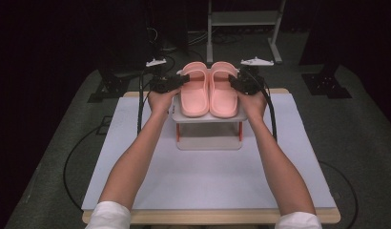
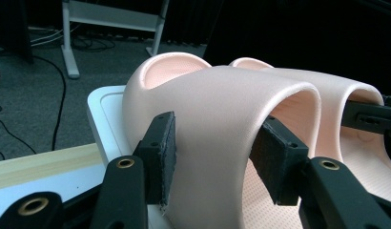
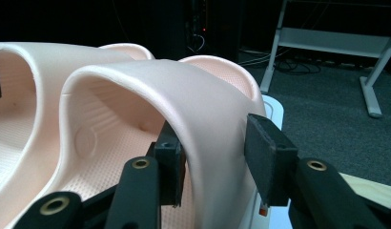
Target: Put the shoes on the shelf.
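Observation:
Two pink slippers stand side by side on a small white rack (image 1: 208, 118) with orange legs, at the far middle of the table. My left gripper (image 1: 184, 78) reaches in from the left. Its pads press on the strap of the left slipper (image 1: 194, 95), one outside and one under the arch, as the left gripper view shows (image 2: 217, 148). My right gripper (image 1: 231, 80) comes from the right and is shut the same way on the strap of the right slipper (image 1: 223, 95), seen close in the right gripper view (image 3: 215, 152). Both soles rest on the rack.
The rack stands on a pale mat (image 1: 208, 181) that covers a wooden table. Behind the table a grey metal frame (image 1: 243, 19) stands on the carpet. Black stand feet sit at left (image 1: 108, 88) and right (image 1: 327, 86), with cables on the floor.

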### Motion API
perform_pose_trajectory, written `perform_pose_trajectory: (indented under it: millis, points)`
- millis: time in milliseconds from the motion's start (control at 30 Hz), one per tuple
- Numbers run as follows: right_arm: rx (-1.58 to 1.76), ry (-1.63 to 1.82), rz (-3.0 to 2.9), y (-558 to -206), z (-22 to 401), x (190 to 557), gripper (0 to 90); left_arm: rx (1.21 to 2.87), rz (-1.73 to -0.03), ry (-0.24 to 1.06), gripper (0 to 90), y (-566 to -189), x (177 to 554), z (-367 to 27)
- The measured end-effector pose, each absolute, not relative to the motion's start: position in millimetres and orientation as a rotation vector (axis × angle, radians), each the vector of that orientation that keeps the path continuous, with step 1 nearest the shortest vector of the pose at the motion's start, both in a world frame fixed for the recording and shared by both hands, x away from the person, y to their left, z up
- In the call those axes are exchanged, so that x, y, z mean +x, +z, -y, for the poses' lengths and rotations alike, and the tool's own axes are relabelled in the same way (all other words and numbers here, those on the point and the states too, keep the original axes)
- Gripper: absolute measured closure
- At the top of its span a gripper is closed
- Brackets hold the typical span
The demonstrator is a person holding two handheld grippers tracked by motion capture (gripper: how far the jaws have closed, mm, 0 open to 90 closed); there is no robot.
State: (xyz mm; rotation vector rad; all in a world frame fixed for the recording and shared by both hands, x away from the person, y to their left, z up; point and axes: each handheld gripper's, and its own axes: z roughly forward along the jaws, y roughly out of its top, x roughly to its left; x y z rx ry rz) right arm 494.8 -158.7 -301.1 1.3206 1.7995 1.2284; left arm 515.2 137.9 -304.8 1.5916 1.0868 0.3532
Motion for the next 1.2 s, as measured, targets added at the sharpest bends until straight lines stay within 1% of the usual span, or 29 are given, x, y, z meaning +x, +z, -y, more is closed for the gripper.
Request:
perform_pose_trajectory:
  millis: [800,967,1200]
  points:
    - [1.304,1.211,-1.809,-300.8,159.1,500.8,59.3,1.608,-1.073,0.372,49.8,-304.0,517.8,-136.1]
    - [1.313,1.264,-1.818,-299.3,166.0,497.4,56.0,1.595,-1.068,0.373,47.3,-302.2,513.5,-137.3]
    - [1.304,1.289,-1.815,-297.6,171.5,488.4,52.5,1.607,-1.063,0.413,45.5,-296.4,504.3,-138.1]
